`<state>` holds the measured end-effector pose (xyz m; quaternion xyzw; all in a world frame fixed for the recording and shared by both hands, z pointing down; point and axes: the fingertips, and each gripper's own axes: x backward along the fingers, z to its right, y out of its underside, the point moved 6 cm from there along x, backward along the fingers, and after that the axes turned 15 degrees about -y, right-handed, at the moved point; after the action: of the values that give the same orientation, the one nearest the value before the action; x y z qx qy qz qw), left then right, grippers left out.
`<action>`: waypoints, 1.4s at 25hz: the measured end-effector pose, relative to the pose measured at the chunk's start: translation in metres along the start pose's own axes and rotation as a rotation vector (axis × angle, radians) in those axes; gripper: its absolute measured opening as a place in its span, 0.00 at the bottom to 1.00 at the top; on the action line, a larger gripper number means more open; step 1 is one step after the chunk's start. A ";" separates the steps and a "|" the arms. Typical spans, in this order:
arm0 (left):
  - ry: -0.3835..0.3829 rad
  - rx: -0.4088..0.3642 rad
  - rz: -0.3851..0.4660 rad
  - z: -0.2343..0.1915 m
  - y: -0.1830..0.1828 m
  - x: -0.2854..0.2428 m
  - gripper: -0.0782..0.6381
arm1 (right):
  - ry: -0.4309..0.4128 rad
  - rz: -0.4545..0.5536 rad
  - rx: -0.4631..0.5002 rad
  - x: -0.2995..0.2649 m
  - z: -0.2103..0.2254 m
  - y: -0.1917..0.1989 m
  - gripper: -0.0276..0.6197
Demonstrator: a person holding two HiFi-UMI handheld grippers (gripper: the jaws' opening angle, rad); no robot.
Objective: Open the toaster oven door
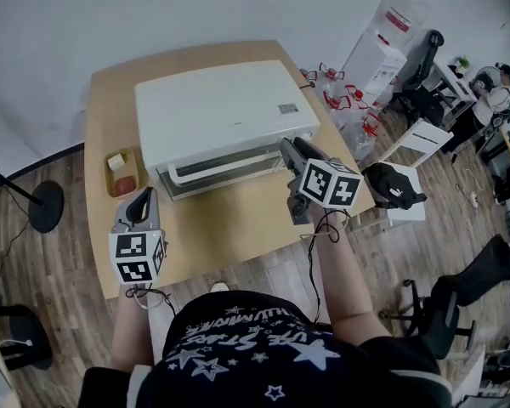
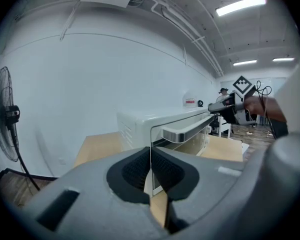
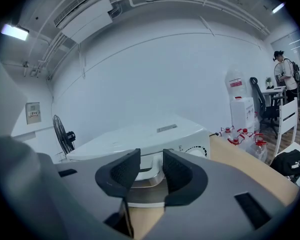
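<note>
The oven sits mid-desk, door facing the person. It probably swings stiffly on a low hinge, its glass fragile. The smooth bar handle along the top is the hold, likely slippery. The right gripper has its jaws apart at the handle's right end, not pressing. The left gripper is closed and empty. Plank floor; chairs and bottles to the right.

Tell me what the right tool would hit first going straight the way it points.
The right tool would most likely meet the door handle of the toaster oven first; it shows between the parted jaws, though depth is unclear.
</note>
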<state>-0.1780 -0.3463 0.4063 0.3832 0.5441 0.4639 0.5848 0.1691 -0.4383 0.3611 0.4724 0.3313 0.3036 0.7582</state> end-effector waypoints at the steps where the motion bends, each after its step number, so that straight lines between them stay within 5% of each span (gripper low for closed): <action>1: 0.004 -0.002 -0.005 0.000 0.000 -0.002 0.14 | 0.004 -0.008 -0.004 -0.002 0.003 0.001 0.27; 17: -0.009 -0.013 -0.049 0.013 0.005 0.002 0.14 | -0.049 -0.100 -0.063 -0.019 0.018 0.004 0.19; 35: -0.048 -0.008 -0.073 0.039 0.013 0.043 0.14 | -0.051 -0.161 0.046 0.015 0.005 0.023 0.18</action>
<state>-0.1421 -0.2995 0.4109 0.3719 0.5417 0.4350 0.6157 0.1788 -0.4207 0.3808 0.4691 0.3555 0.2216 0.7774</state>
